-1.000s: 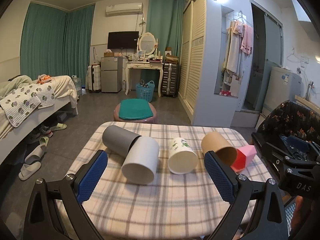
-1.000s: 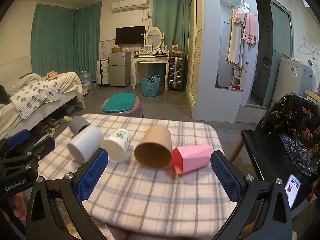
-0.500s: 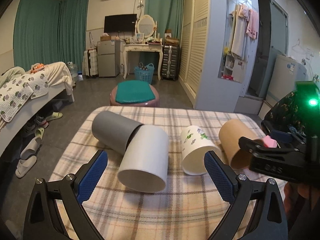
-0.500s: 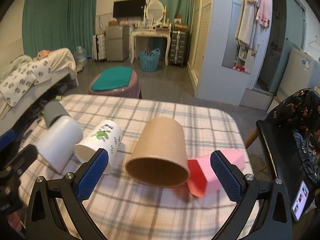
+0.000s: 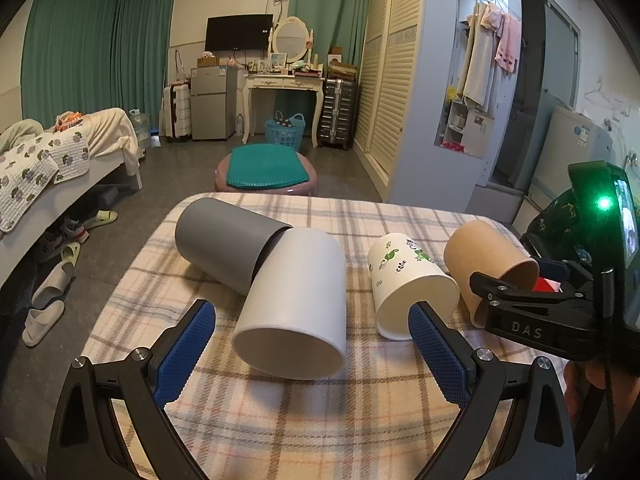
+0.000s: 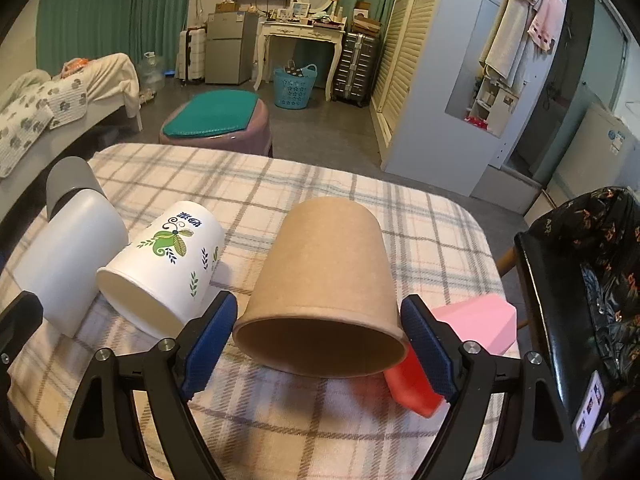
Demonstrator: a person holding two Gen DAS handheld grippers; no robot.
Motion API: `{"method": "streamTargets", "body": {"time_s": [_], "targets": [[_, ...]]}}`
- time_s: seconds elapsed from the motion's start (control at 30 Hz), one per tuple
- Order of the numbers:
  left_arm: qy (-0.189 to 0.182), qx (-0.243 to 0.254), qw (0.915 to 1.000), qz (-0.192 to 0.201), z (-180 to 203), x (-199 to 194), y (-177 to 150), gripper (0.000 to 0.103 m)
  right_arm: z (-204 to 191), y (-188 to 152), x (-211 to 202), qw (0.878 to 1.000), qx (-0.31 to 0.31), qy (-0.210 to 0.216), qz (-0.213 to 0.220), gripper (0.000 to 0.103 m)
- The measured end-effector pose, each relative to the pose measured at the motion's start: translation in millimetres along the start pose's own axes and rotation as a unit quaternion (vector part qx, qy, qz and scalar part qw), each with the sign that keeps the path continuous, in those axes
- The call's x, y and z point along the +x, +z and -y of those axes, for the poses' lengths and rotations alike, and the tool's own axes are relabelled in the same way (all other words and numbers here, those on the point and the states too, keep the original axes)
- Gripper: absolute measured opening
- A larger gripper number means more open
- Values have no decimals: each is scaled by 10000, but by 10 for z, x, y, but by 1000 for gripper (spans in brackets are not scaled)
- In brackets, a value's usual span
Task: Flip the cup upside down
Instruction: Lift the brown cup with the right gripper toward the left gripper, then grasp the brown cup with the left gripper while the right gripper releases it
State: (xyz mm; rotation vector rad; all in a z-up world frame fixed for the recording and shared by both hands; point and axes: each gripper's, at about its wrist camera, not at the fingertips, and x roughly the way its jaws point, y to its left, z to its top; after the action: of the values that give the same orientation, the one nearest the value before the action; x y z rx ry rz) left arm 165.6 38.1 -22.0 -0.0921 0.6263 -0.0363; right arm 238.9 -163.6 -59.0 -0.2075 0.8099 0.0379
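Both tools share one build. The left gripper (image 5: 312, 344) has black angular arms shaped like open triangular frames, a silver screw head at each joint, and fingers (image 5: 186, 346) faced with blue, finely ribbed pads. The right gripper (image 6: 318, 342) matches it, and seen from the left wrist at 3 o'clock its black body carries white letters "DAS", small silver bolts, a lit green lamp and a small screen.
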Motion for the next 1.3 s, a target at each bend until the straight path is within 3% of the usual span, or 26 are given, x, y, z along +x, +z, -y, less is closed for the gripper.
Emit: {"method": "streamTargets", "body": {"time_s": [0.23, 0.7, 1.17, 1.3], "targets": [[-81, 30, 9999, 81, 16, -106, -44, 100, -42, -103, -360, 9997, 72, 161, 159, 82], [-216, 118, 9997, 79, 64, -398, -181, 100, -223, -700, -797, 9993, 131, 334, -123, 82], [121, 212, 9996, -156, 146, -477, -188, 100, -174, -806, -825, 9978, 195, 626, -137, 84], [250, 213, 9994, -149, 165, -518, -150, 100, -108, -798, -919, 9970, 163, 750, 75, 92]]}}
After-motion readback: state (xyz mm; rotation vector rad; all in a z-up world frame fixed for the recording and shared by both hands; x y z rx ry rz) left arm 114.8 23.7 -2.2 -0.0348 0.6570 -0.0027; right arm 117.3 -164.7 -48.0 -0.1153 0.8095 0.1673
